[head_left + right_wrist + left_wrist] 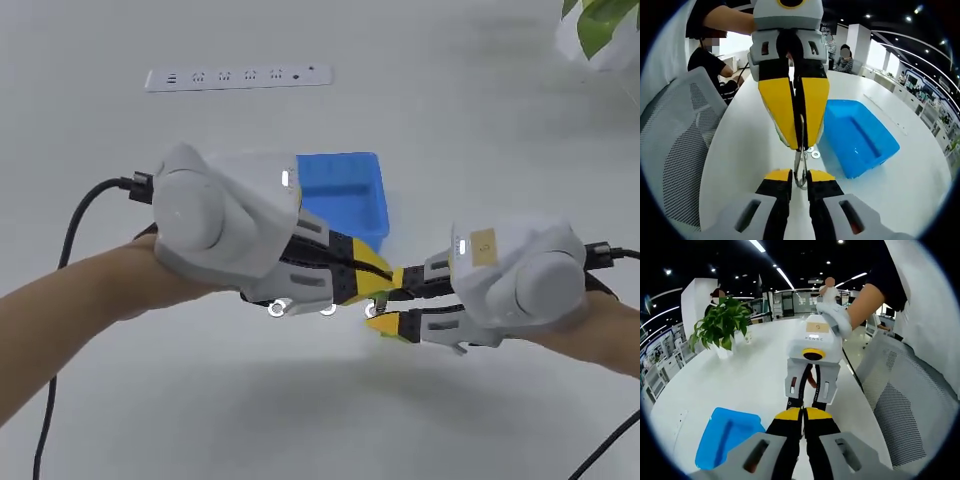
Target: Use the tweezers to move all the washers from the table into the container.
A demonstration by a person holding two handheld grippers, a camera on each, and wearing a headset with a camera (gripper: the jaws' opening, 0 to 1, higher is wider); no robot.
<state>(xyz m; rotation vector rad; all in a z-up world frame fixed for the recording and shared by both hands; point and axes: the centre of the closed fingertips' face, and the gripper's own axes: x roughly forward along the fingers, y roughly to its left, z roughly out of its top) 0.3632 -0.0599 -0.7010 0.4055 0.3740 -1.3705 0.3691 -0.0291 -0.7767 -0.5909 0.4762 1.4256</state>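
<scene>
**Steel tweezers (799, 167) where the jaws meet**

On my left, the left gripper (373, 267) reaches across the white table (300, 400). Its yellow jaws are clamped flat on the tweezers — the right gripper view shows the metal strip running down their seam. Beneath that gripper, three washers (327, 309) lie in a row on the table, outside the blue container (345, 195), which sits just behind them. In the right gripper view, two of the washers rest near the container's near corner. Further right, the right gripper (396, 325) faces the left one tip to tip. Its jaws flank the tweezers' rounded end with little gap — whether they actually press on it, I cannot tell.
</scene>
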